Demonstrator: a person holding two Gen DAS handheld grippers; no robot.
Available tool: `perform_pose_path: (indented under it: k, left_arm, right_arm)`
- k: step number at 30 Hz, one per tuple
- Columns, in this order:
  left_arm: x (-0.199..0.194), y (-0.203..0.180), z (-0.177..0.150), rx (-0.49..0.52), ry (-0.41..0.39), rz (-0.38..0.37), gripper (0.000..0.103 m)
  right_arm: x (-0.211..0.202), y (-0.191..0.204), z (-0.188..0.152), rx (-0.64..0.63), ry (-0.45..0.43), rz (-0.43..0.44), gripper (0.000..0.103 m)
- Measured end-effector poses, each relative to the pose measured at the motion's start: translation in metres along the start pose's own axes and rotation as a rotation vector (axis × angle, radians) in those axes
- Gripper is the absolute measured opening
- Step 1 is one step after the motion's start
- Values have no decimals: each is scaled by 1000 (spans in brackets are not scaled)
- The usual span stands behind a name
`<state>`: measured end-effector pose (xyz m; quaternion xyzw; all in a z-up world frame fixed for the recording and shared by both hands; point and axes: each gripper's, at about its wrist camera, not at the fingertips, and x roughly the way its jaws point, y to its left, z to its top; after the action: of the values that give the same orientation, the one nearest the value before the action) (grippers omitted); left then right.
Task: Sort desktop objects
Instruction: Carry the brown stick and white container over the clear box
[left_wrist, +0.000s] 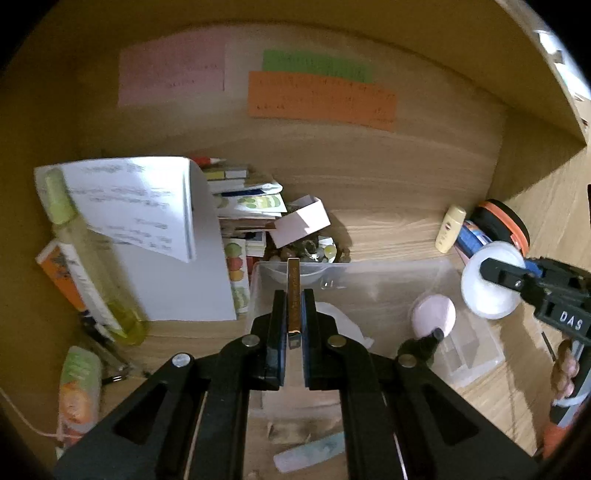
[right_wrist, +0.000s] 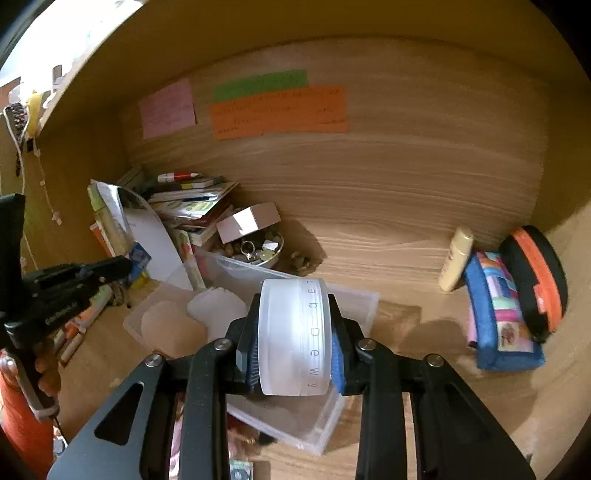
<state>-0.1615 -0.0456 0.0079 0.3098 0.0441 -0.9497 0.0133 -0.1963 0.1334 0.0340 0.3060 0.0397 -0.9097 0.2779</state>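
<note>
In the left wrist view my left gripper (left_wrist: 294, 295) is shut on a thin gold-brown stick (left_wrist: 294, 280), held upright above a clear plastic box (left_wrist: 373, 273). A round pink compact (left_wrist: 433, 317) and a dark small bottle (left_wrist: 417, 347) lie in the box. In the right wrist view my right gripper (right_wrist: 293, 306) is shut on a frosted white round jar (right_wrist: 291, 339), held on edge over the same clear box (right_wrist: 356, 301). The jar (left_wrist: 487, 295) and right gripper (left_wrist: 493, 273) show at the right of the left view. The left gripper (right_wrist: 114, 267) shows at the left of the right view.
A stack of books and papers (left_wrist: 236, 199), a pink carton (left_wrist: 301, 221) and a bowl of trinkets (right_wrist: 258, 251) crowd the back left. A green bottle (left_wrist: 92, 258) leans at the left. A cream tube (right_wrist: 456, 258), blue pouch (right_wrist: 498, 314) and black-orange case (right_wrist: 535, 280) stand at the right.
</note>
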Motion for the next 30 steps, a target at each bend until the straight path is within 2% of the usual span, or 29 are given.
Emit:
perform_pose_path:
  k: [4, 7, 16, 19, 30]
  left_arm:
    - [22, 2, 8, -40, 30, -19, 5]
    - [39, 0, 11, -43, 44, -4, 5]
    - [76, 3, -1, -36, 127, -3, 5]
    - [81, -2, -2, -24, 145, -10, 5]
    - [90, -7, -9, 23, 171, 42, 5]
  right_arm:
    - [22, 2, 6, 8, 28, 15, 27]
    - [41, 3, 9, 22, 61, 26, 27]
    - [82, 3, -2, 23, 138, 38, 27]
    - [87, -1, -4, 28, 149, 44, 27]
    - [88, 0, -9, 0, 152, 20, 27]
